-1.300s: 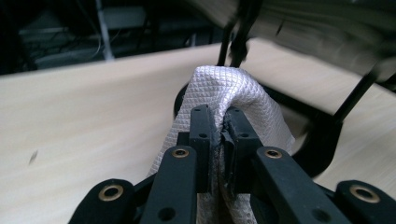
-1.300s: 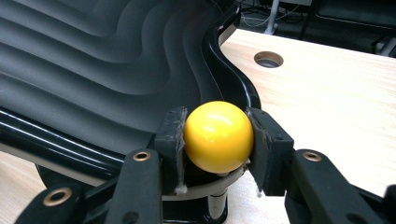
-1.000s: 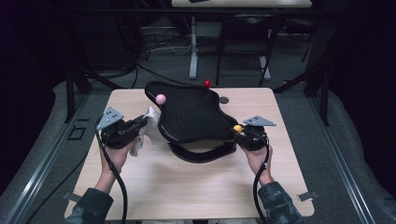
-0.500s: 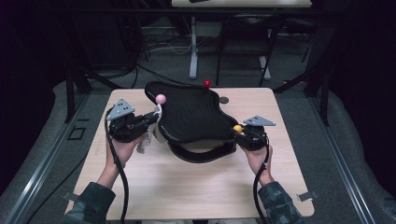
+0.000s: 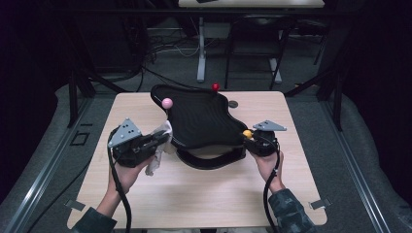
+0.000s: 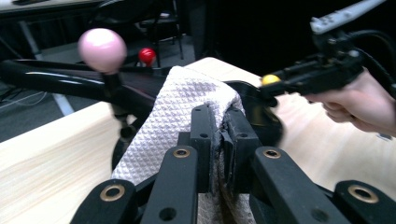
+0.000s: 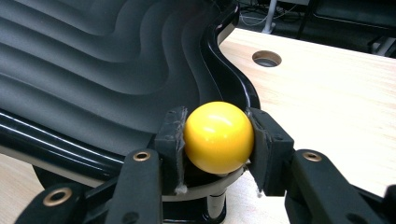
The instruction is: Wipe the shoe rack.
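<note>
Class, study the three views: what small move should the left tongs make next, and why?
Probably carry the white cloth onto the black ribbed tray and begin wiping. The left tongs are shut on the cloth beside the tray's edge, while the right tongs steady it by the yellow knob.

White cloth [image 6: 187, 100], yellow ball [image 7: 218, 136], both clamped

Both forearms reach forward — left claw [image 5: 156, 141] clamped tight, right claw [image 5: 248, 135] clamped too.
</note>
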A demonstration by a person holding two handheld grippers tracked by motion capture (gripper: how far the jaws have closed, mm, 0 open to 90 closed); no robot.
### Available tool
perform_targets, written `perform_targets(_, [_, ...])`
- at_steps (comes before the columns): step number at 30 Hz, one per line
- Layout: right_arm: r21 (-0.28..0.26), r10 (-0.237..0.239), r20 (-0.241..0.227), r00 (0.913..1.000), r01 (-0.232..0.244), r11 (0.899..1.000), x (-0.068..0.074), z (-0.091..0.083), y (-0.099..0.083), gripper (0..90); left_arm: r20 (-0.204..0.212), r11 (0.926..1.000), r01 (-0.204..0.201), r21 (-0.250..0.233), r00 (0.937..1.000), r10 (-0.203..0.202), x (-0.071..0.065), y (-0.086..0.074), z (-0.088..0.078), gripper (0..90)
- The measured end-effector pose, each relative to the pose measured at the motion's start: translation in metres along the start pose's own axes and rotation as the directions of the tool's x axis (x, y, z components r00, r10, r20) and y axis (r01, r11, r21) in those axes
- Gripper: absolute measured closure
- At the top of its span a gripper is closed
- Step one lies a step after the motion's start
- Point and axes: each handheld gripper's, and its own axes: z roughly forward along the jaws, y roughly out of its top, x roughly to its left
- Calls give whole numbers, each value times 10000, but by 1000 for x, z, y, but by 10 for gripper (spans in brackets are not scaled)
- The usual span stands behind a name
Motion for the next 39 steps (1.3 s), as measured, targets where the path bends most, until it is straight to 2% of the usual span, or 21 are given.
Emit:
perform_targets(1, [8, 6, -12, 10000, -6, 10000, 0, 0, 0, 598, 168, 9999, -102, -1, 9998, 102, -7, -1, 1, 837])
perform_targets(6, [27, -21, -29, 10000, 21, 10000, 0, 0, 1, 597, 470, 9995, -296, 92, 9985, 291, -19, -4, 4, 838])
perform_targets(11, [29, -41, -12, 10000, 41, 10000, 0, 0, 1, 597, 800, 9983, -478, 337, 9958, 449, -33, -14, 15, 837])
perform_targets(17, [25, -50, -12, 10000, 50, 10000, 0, 0, 1, 597, 917, 9978, -462, 486, 9949, 416, -39, -24, 27, 837])
perform_targets(20, [23, -56, -34, 10000, 56, 10000, 0, 0, 1, 597, 923, 9961, -436, 761, 9951, 365, -40, -33, 35, 837])
perform_targets(22, [23, -60, -35, 10000, 60, 10000, 0, 1, 1, 597, 828, 9950, -440, 901, 9959, 365, -39, -36, 37, 836])
perform_targets(23, [13, -73, -88, 9999, 73, 10000, -1, 1, 1, 597, 714, 9939, -201, 1088, 9974, 123, -33, -44, 39, 836])
perform_targets(24, [-5, -71, -115, 9999, 71, 10000, -1, 1, 1, 597, 714, 9939, -201, 1088, 9974, 123, -33, -44, 39, 836])
perform_targets(28, [55, -108, -122, 9999, 108, 9999, -1, 1, 1, 597, 294, 9893, 406, 1400, 9985, -451, -16, -61, 39, 836])
perform_targets(29, [77, -144, -161, 9998, 146, 9999, -2, 1, 2, 597, 170, 9864, 696, 1488, 9972, -729, -8, -69, 37, 836])
perform_targets(32, [96, -170, -203, 9996, 172, 9998, -4, 1, 2, 598, 41, 9839, 888, 1553, 9959, -906, -4, -74, 35, 836])
perform_targets(35, [105, -226, -388, 9990, 230, 9997, -8, 1, 2, 598, -271, 9853, 1005, 1382, 9949, -977, 3, -74, 29, 835])
perform_targets(39, [124, -258, -572, 9980, 266, 9996, -13, 0, 2, 599, -468, 9868, 1174, 1117, 9925, -1128, 8, -74, 24, 834])
